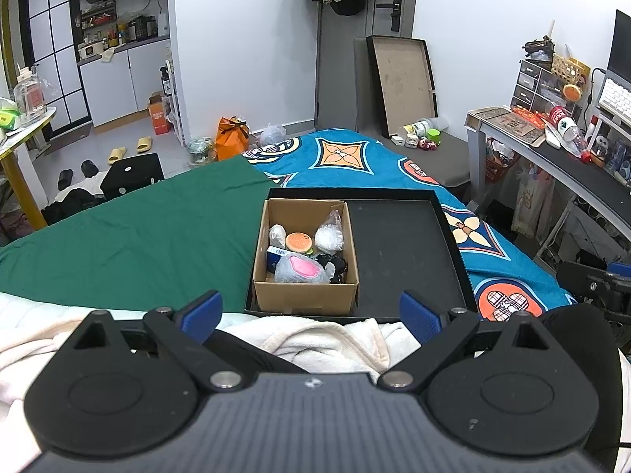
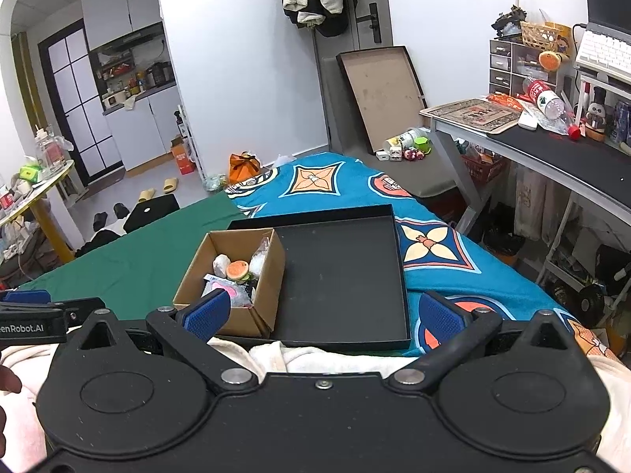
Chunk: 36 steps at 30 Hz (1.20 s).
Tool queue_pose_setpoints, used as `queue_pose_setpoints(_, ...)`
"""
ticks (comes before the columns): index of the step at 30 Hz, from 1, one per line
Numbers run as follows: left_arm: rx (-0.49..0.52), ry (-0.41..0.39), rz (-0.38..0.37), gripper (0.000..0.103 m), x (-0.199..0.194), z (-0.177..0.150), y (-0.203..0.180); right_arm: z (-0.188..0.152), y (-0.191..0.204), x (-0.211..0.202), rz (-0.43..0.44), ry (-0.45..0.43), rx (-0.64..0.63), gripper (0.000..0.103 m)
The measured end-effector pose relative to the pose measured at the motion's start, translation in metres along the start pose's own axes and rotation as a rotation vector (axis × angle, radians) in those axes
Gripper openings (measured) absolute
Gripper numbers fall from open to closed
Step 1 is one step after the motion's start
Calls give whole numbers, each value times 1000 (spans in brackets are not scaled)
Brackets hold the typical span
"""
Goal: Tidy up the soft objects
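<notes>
1. While both grippers hang over the near end of the bed point(image 1: 130, 236), the left gripper point(image 1: 311, 313) has its blue pads spread wide apart with nothing between them, and the right gripper point(image 2: 327, 311) is spread just as wide and holds nothing.
2. A shallow black tray point(image 1: 402, 252) lies on the bed near its near edge, straddling the green sheet and the blue patterned blanket point(image 1: 355, 157).
3. A cardboard box point(image 1: 305, 293) stands in the left half of the tray, against its left wall; the right half of the tray is bare.
4. Inside the box lie the soft things: a small burger toy point(image 1: 299, 241), a grey and pink plush point(image 1: 301, 269), a white lump point(image 1: 277, 235), a clear bag of white stuff point(image 1: 330, 232), and something dark in the near right corner.
5. A cream fleece blanket point(image 1: 327, 343) is bunched between the grippers and the near edge of the tray, touching that edge.
6. In the right wrist view, the left pad of the right gripper overlaps the near left corner of the box.
7. Beyond the right side of the bed stands a cluttered bench point(image 2: 552, 149); a box lid point(image 1: 402, 82) leans on the far wall.
</notes>
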<state>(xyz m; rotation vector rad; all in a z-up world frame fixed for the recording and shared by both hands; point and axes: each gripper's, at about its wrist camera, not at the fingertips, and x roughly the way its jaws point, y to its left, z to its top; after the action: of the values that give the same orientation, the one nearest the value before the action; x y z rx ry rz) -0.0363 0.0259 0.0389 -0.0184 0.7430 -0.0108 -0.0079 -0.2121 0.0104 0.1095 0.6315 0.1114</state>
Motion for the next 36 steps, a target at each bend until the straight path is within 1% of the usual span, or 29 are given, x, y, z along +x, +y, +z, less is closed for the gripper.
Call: queue_pose_setpoints(36,3,8,-1,96,2,0,0,1,-3,1,-16,3,5,103)
